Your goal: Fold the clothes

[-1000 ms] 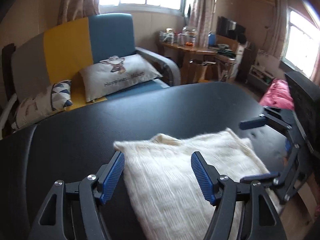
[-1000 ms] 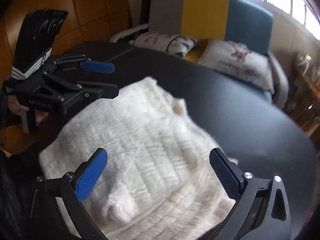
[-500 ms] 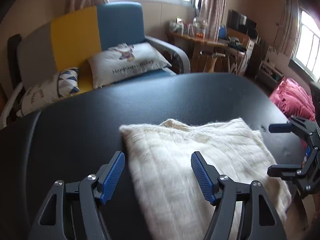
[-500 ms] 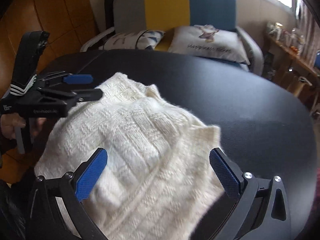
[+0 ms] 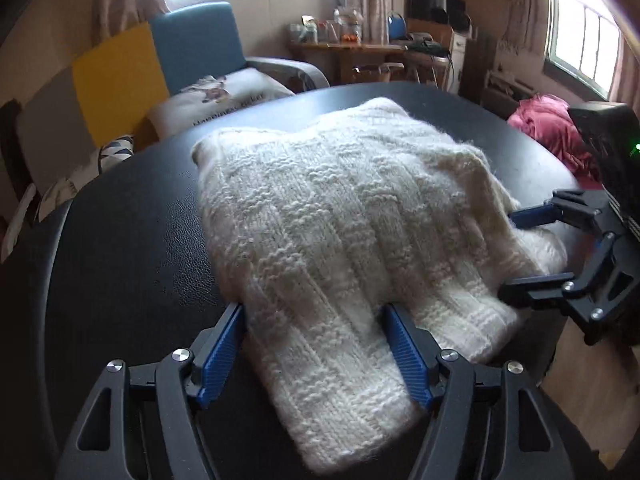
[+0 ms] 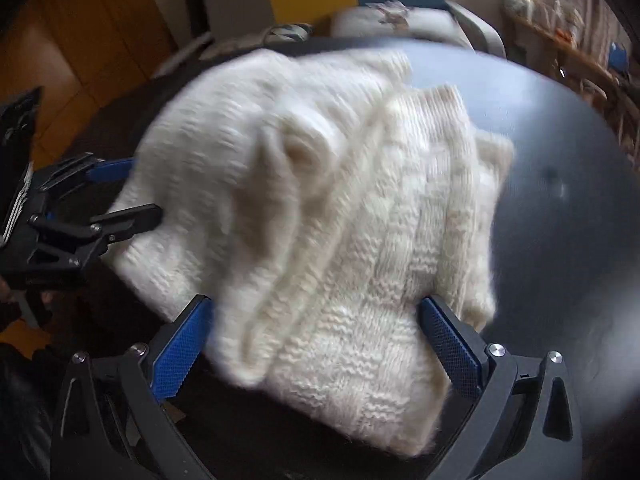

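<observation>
- Black round table [image 5: 132, 216] fills a sitting room, with a colour-block armchair [image 5: 160, 56] behind.
- Left gripper [image 5: 316, 344] is spread wide, straddling the near edge of the cream knit sweater [image 5: 340, 208], a compact layered bundle.
- Right gripper [image 6: 316, 344] is likewise spread astride its other side.
- Judgement: either another fold or final tidying; closing on an edge needs care with loose knit.

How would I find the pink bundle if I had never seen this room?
Start at the big black round table with the fluffy cream knitted sweater on it. Look past its far right edge, below the right-hand window: the crumpled pink cloth bundle lies there, the only bright pink thing around.
</observation>
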A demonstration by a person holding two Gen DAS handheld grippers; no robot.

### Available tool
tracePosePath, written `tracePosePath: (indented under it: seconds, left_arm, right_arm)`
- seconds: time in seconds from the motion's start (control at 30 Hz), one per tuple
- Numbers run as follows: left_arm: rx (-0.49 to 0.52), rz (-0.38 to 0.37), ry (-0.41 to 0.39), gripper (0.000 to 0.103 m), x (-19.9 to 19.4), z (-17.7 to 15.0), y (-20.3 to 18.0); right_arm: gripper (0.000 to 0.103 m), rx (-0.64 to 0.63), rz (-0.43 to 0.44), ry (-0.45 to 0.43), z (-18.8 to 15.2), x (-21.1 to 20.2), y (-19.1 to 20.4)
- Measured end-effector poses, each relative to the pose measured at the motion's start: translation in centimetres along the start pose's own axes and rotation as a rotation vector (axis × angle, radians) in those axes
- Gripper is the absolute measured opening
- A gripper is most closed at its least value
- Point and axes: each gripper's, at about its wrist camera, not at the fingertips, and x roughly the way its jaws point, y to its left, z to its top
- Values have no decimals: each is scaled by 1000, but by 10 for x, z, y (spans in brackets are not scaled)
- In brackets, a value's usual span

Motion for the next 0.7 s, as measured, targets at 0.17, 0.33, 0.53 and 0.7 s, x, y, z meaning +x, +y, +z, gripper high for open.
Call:
tracePosePath:
  seconds: [0.17, 0.33, 0.53, 0.7]
  left_arm:
    - [-196, -235, -50, 71, -24, 4, 40]
    - [-308, -340, -68, 71, -36, -3, 82]
    - [-328, -369, -21, 71, -17, -1, 96]
    - [-377, -445, 52, 71, 15, 9, 102]
  right_arm:
    - [103, 50, 42, -25, -3, -9, -2]
    - [103, 114, 93, -103, -4, -34, -14]
    - [103, 157, 84, -93, -8, -25, -22]
    - [103, 178, 93, -88, 3, -17, -36]
